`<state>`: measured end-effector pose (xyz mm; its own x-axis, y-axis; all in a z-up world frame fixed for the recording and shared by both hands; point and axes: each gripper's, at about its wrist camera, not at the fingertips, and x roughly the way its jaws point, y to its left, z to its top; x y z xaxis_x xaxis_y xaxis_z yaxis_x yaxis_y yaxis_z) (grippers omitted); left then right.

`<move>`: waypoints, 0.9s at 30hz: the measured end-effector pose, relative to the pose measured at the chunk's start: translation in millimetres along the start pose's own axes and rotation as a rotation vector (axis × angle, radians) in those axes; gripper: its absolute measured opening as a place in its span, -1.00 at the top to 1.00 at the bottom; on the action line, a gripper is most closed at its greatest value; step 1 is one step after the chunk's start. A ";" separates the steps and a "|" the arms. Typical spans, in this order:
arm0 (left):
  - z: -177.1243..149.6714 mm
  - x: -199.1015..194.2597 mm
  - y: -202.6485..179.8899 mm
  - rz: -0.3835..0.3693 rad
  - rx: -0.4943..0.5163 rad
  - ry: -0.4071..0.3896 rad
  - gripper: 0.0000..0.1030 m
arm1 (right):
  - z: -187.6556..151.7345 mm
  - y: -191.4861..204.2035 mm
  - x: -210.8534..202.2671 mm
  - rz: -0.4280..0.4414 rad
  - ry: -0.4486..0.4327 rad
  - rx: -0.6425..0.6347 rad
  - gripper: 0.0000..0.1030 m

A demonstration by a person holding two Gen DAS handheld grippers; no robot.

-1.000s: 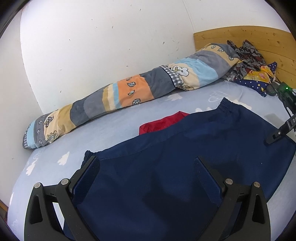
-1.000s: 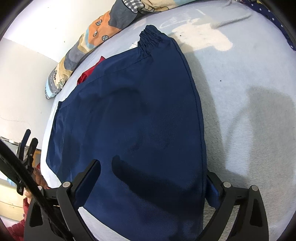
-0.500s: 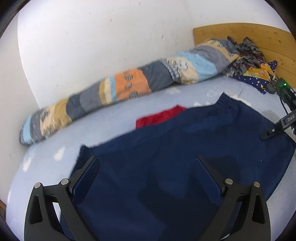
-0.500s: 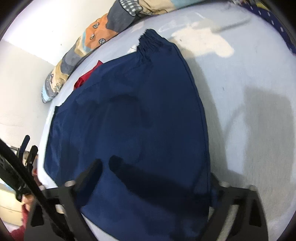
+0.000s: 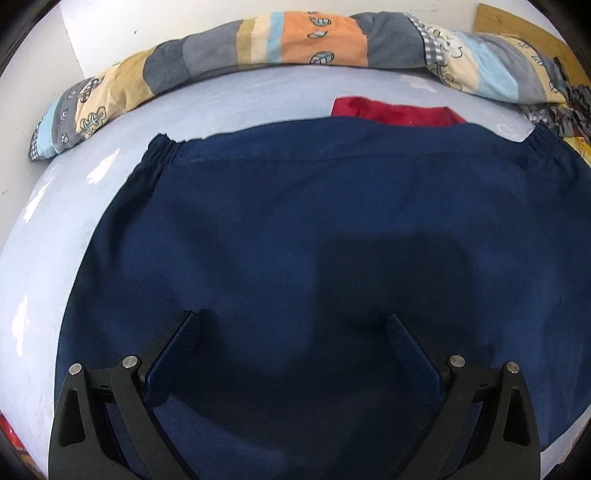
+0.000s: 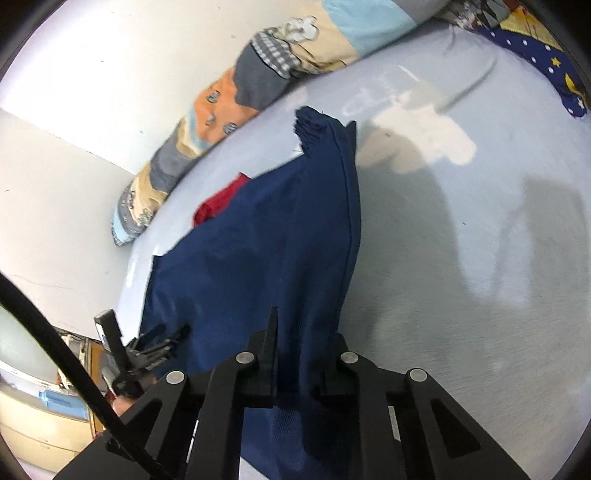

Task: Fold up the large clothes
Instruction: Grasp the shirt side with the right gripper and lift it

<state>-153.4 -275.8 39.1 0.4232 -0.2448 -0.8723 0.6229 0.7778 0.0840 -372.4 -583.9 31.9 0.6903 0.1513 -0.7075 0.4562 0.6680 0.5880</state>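
A large navy blue garment (image 5: 332,229) with an elastic waistband lies spread on the pale blue bed sheet (image 5: 59,229). My left gripper (image 5: 293,328) is open, low over the near part of the cloth, fingers wide apart. In the right wrist view my right gripper (image 6: 306,332) is shut on the right edge of the navy garment (image 6: 258,258) and lifts it into a ridge. The left gripper (image 6: 147,350) shows at the lower left of that view.
A red cloth (image 5: 395,110) peeks from under the garment's far edge. A long patchwork bolster (image 5: 295,40) lies along the white wall. A star-print cloth (image 6: 546,62) and a wooden headboard (image 5: 517,22) are at the bed's right end.
My right gripper has shut on the garment's right edge and raised it. My left gripper has dropped lower and moved forward over the cloth, still open.
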 end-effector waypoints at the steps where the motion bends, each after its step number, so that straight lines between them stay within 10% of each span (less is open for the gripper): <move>1: 0.0 -1.9 -0.3 0.000 -0.005 -0.007 -0.93 | 0.1 3.3 -0.3 0.003 -0.004 0.004 0.71; 6: 1.7 -19.8 5.2 0.080 -0.013 -0.125 -0.80 | -1.7 29.2 -7.2 0.021 -0.043 0.002 0.72; 9: -5.9 5.7 -5.4 0.060 0.052 -0.026 -0.80 | -4.0 47.3 -10.3 0.040 -0.061 -0.002 0.72; 16: 3.9 -21.8 6.0 0.057 0.001 -0.133 -0.47 | -10.6 82.1 -24.4 0.124 -0.102 0.013 0.73; 19: -5.9 5.8 -6.1 0.076 0.103 -0.032 -0.49 | -14.6 97.6 -24.0 0.172 -0.109 0.036 0.73; 27: 15.6 -55.3 47.7 0.010 -0.094 -0.195 -0.46 | -17.9 159.5 -1.1 0.239 -0.098 0.076 0.73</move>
<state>-136.8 -234.2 98.8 0.5540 -0.3371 -0.7612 0.5581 0.8288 0.0392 -310.4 -464.5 119.4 0.8329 0.2244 -0.5059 0.3122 0.5642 0.7643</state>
